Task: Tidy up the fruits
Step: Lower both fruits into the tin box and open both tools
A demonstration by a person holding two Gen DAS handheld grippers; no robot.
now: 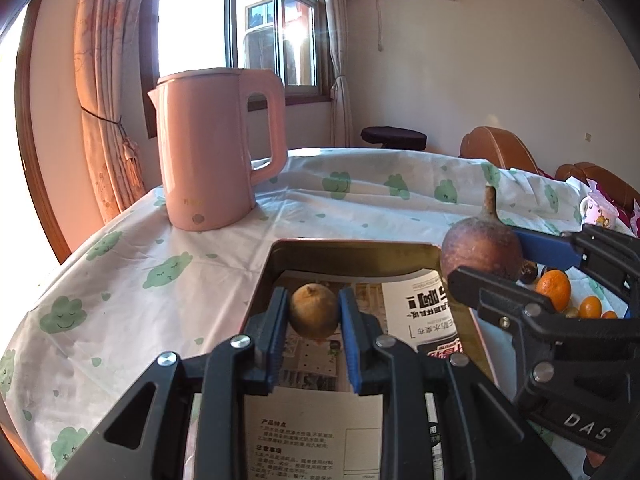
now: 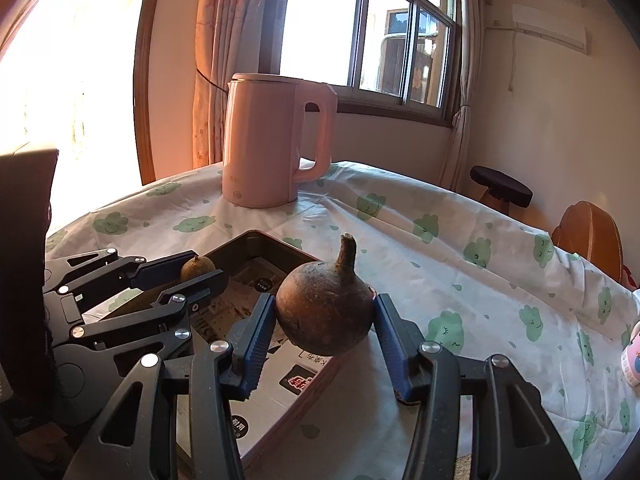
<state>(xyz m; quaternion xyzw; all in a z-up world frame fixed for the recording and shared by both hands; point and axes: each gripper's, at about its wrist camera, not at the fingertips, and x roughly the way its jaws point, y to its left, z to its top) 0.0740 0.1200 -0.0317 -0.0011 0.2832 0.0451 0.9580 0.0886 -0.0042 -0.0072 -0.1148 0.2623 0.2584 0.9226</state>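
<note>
Two hand-held grippers, each holding one fruit above a tray on the desk. Left hand-held gripper point(image 1: 314, 316) is closed narrow on a small tan round fruit point(image 1: 314, 312), blue pads pressing both sides; fruit sits right between the fingertips, over the tray's point(image 1: 344, 249) inside, clear of the printed paper sheets point(image 1: 424, 304) lining it. Right hand-held gripper point(image 2: 325, 320) is at a middling width, gripping a bigger brown bulb-shaped fruit point(image 2: 324, 308) with its stem pointing up; pads touch its left and right flanks. That fruit hangs over the tray's right edge, near the tray's far right corner. Grippers are side by side, right one just beside the left, both pointing toward the pink kettle point(image 1: 216, 148). Kettle stands upright on the cloud-print cloth point(image 1: 160, 272) beyond the tray, well apart from both fruits. From the left wrist view, a few small orange citrus fruits point(image 1: 554, 288) lie on the desk past the right gripper, to the right of the tray. A patterned mug point(image 1: 598, 212) sits near the desk's far right edge. Stool point(image 2: 502, 190) and chair backs point(image 2: 592, 236) stand behind the desk.
</note>
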